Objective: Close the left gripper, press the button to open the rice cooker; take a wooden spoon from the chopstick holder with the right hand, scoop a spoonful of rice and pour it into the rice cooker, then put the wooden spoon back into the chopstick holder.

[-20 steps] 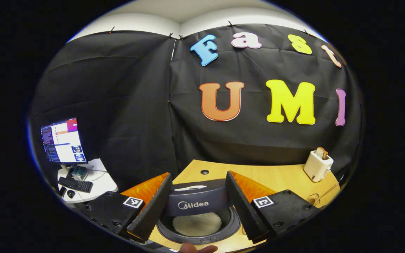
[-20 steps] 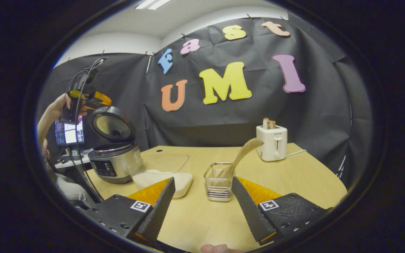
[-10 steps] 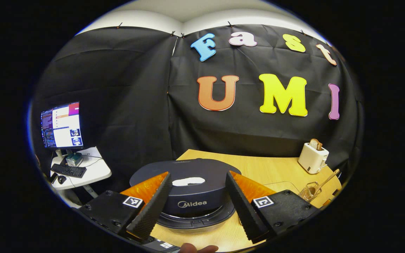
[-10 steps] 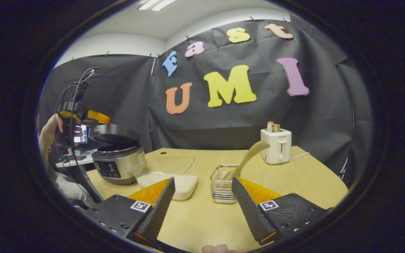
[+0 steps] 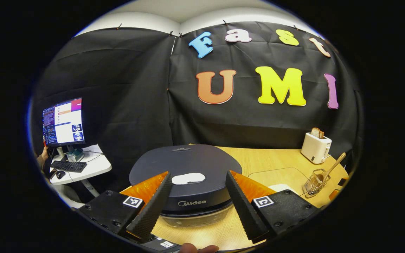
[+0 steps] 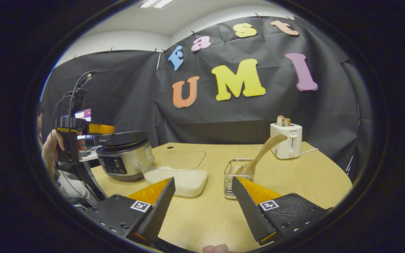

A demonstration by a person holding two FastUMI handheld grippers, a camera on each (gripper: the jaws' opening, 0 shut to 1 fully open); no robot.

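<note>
The dark rice cooker [image 5: 188, 161] has its lid [image 6: 121, 137] down on the silver body [image 6: 125, 158]. My left gripper [image 5: 198, 174] is open, its two fingers spread over the front of the lid. In the right gripper view a hand [image 6: 53, 147] holds that left gripper [image 6: 100, 129] level on top of the lid. The wooden spoon [image 6: 265, 149] leans in the wire chopstick holder [image 6: 234, 174], handle up to the right. My right gripper [image 6: 203, 179] is open above the table, empty, just short of the holder and the clear rice container [image 6: 178, 175].
A white toaster [image 6: 287, 140] with toast stands at the back right of the wooden table [image 6: 315, 175]. Spoon [image 5: 332, 163] and holder [image 5: 315, 179] lie far right in the left gripper view. Beside the table, a monitor [image 5: 63, 121] and keyboard [image 5: 68, 166] sit on a small white stand.
The cooker lid has swung from upright down onto the body, hiding the rice in the pot. The left gripper came down with it. The right gripper's view shifted slightly.
</note>
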